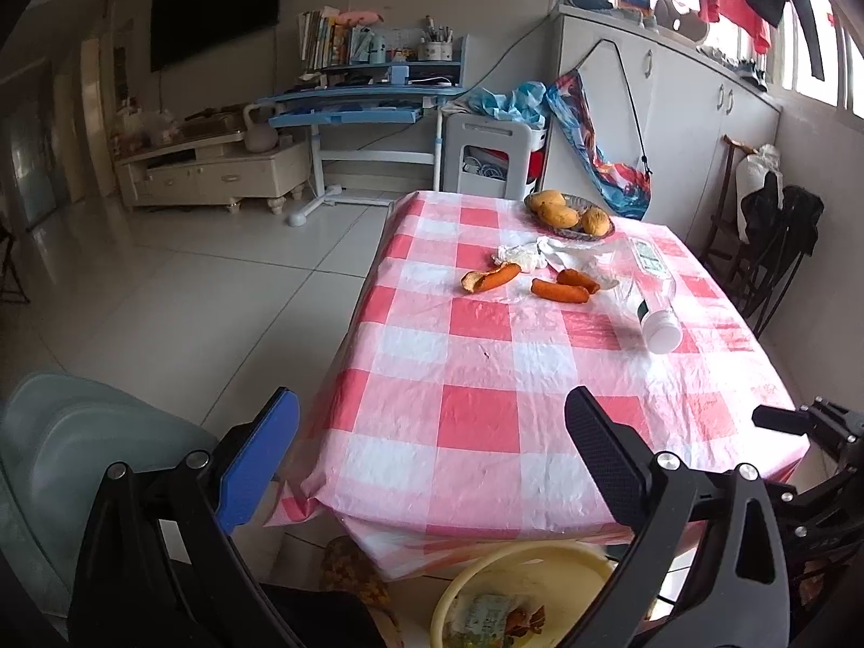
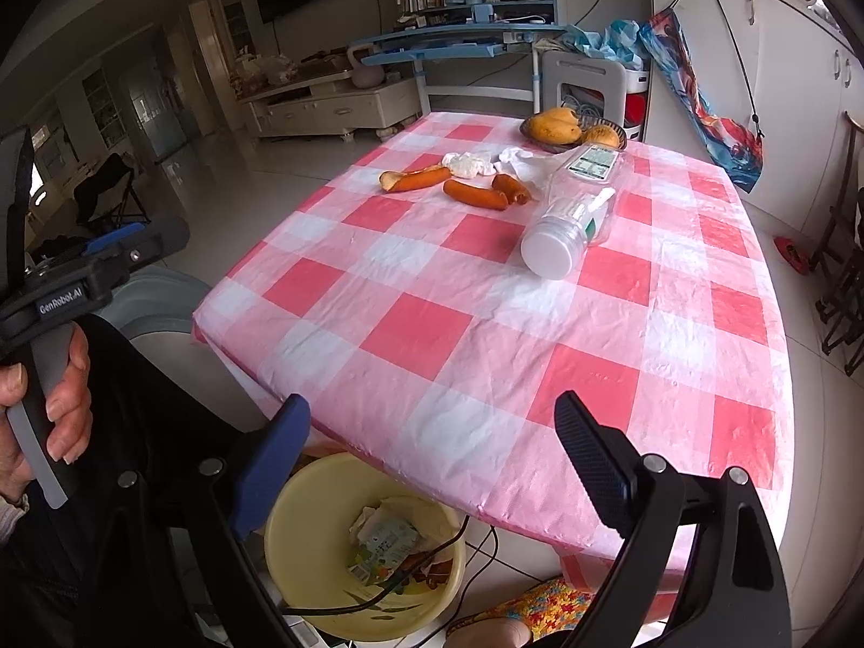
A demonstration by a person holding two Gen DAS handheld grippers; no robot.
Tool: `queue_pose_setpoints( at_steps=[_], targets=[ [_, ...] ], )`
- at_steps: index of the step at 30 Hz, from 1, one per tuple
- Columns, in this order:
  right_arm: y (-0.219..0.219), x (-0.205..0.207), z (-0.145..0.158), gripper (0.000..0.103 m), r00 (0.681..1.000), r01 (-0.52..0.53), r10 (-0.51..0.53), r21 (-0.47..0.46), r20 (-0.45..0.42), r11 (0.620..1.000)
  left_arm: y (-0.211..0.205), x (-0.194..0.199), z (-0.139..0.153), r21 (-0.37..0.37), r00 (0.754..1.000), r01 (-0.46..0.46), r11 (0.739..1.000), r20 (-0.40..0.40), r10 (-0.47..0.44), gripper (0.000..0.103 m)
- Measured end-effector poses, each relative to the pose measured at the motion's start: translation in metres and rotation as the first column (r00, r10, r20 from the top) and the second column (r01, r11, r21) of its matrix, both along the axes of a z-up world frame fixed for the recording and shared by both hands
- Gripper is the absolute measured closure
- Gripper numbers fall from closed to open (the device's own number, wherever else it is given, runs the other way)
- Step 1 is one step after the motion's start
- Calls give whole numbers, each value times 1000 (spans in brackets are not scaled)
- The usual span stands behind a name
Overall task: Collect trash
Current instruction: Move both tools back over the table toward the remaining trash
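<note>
Trash lies on the far half of the pink-checked table [image 1: 475, 421] [image 2: 432, 335]: orange peel pieces [image 1: 488, 278] [image 2: 416, 179], two more peel pieces [image 1: 561, 289] [image 2: 478, 194], crumpled white tissue [image 1: 521, 256] [image 2: 470, 164] and an empty clear plastic bottle [image 1: 650, 291] [image 2: 572, 216] on its side. A yellow bin [image 1: 518, 594] [image 2: 367, 551] holding wrappers stands on the floor under the near table edge. My left gripper [image 1: 432, 426] and right gripper [image 2: 432, 432] both hover open and empty at the near edge, well short of the trash.
A bowl of mangoes [image 1: 569, 213] [image 2: 572, 129] sits at the table's far end. A grey-green chair [image 1: 81, 459] is at my left. A hand [image 2: 48, 405] holds the other gripper's handle. Cables run over the bin. Dark chairs [image 1: 777, 237] stand right of the table.
</note>
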State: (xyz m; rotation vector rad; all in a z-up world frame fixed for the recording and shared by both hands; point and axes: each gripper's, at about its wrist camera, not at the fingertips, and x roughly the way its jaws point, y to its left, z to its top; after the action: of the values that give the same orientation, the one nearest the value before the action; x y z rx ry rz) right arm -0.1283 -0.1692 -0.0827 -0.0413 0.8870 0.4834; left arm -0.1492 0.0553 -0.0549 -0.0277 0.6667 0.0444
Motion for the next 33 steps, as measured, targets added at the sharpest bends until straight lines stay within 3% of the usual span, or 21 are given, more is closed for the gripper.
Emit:
queue_pose_setpoints(
  at_steps=[9,33],
  targets=[
    [1,-1,0,15,1000,-3,3,-12,7,1000,-11,-1,-2,71,1000,13,997,9,-14,8],
    [1,-1,-2,12,1000,2,-2,-23,5,1000,-10,2,-8,69,1000,14,998,-4,-14,7]
  ],
)
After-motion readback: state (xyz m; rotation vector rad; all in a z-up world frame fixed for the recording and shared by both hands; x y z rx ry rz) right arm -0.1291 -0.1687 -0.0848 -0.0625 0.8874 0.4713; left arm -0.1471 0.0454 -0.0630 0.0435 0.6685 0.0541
